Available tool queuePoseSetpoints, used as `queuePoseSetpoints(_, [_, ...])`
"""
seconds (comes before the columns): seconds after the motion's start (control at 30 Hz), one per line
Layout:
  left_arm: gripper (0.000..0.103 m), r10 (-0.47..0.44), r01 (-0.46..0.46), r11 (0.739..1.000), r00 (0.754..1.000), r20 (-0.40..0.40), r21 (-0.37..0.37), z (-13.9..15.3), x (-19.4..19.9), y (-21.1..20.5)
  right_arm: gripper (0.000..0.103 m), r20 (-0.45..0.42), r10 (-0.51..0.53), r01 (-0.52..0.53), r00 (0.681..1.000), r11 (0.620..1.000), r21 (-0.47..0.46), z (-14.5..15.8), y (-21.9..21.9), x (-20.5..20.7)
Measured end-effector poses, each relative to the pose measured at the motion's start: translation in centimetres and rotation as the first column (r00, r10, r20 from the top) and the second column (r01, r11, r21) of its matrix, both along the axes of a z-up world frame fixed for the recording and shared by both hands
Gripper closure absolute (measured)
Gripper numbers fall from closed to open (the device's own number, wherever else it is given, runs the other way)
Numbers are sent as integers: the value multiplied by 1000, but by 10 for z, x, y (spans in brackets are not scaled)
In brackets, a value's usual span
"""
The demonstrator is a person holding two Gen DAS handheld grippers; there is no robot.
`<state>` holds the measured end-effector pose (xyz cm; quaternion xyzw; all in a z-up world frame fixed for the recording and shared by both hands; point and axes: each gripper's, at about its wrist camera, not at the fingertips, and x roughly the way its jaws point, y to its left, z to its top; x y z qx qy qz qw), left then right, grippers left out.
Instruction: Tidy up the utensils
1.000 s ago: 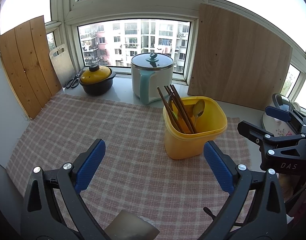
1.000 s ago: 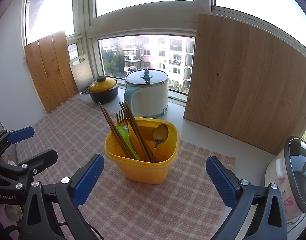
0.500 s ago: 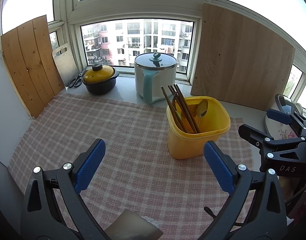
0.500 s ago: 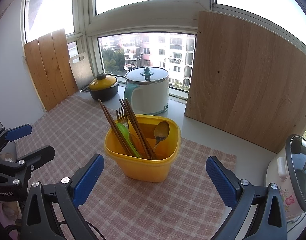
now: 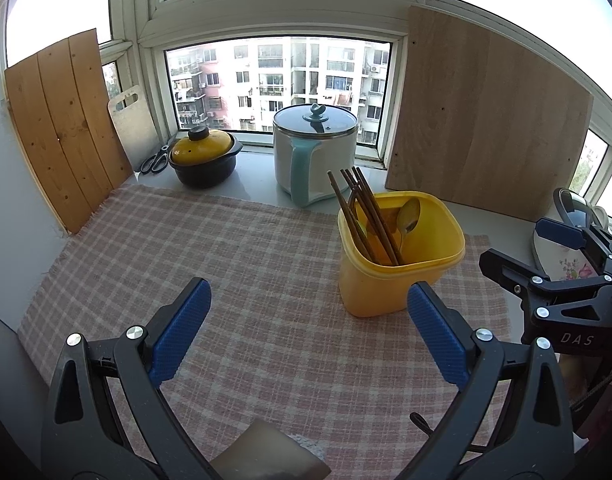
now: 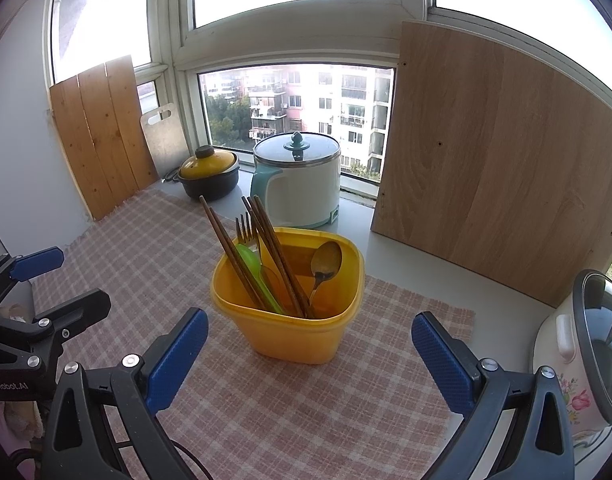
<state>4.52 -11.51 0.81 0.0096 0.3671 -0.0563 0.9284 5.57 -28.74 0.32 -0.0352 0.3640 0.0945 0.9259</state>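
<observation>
Yellow tub (image 6: 293,320) at frame centre in the right wrist view, right of centre in the left wrist view (image 5: 398,264), standing upright on the checked cloth (image 5: 241,280) over the worktop (image 6: 506,312). Inside the tub, all leaning against its walls: brown chopsticks (image 6: 265,256), a metal fork (image 6: 247,232), a green plastic utensil (image 6: 257,276) and a metal spoon (image 6: 326,264) with its bowl up. Left tool (image 5: 310,340) wide open, blue pads (image 5: 177,332) well apart, gripping nothing, hanging over bare cloth at lower centre of its frame; also visible at the left edge of the right wrist view (image 6: 45,280). Right tool (image 6: 310,356) likewise spread open and empty, the tub between and beyond its pads (image 6: 438,360), not touching either. At the rear on the sill, a white pot with a teal handle (image 5: 314,152) just behind the tub, a black pot with a yellow lid (image 5: 203,160) to its left, scissors (image 5: 155,160) beside that. Wooden boards (image 5: 61,128) propped at upper left, a larger board (image 5: 486,120) at upper right. Flowered rice cooker (image 6: 582,352) at the right edge.
</observation>
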Motion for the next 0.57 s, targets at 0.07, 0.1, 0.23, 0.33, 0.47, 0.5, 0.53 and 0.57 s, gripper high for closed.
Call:
queuePoseSetpoints(0.07, [3,3,-3,1000,1000,0,4,-1,0,0,0,-2,0,0,1000,1000,0,-1,-1,1])
queuePoseSetpoints(0.1, [3,4,-4,1000,1000,0,4,-1,0,0,0,-1,0,0,1000,1000,0,-1,-1,1])
queuePoseSetpoints(0.23, [3,3,-3,1000,1000,2,4,-1,0,0,0,-2,2,-2,1000,1000,0,-1,-1,1])
queuePoseSetpoints(0.33, [3,6,-6,1000,1000,3,4,-1,0,0,0,-3,4,-4,1000,1000,-4,-2,-1,1])
queuePoseSetpoints(0.47, [3,8,-8,1000,1000,7,5,0,-1,1,0,-6,5,-5,1000,1000,-4,-2,-2,2])
queuePoseSetpoints(0.5, [3,10,-10,1000,1000,11,8,0,-1,1,0,-5,6,-6,1000,1000,-5,-2,-2,3])
queuePoseSetpoints(0.53, [3,11,-11,1000,1000,12,10,0,-1,1,0,-5,6,-6,1000,1000,-5,-2,-2,3])
queuePoseSetpoints(0.57, [3,13,-13,1000,1000,11,10,1,-1,1,0,-4,5,-6,1000,1000,-6,-3,-2,3])
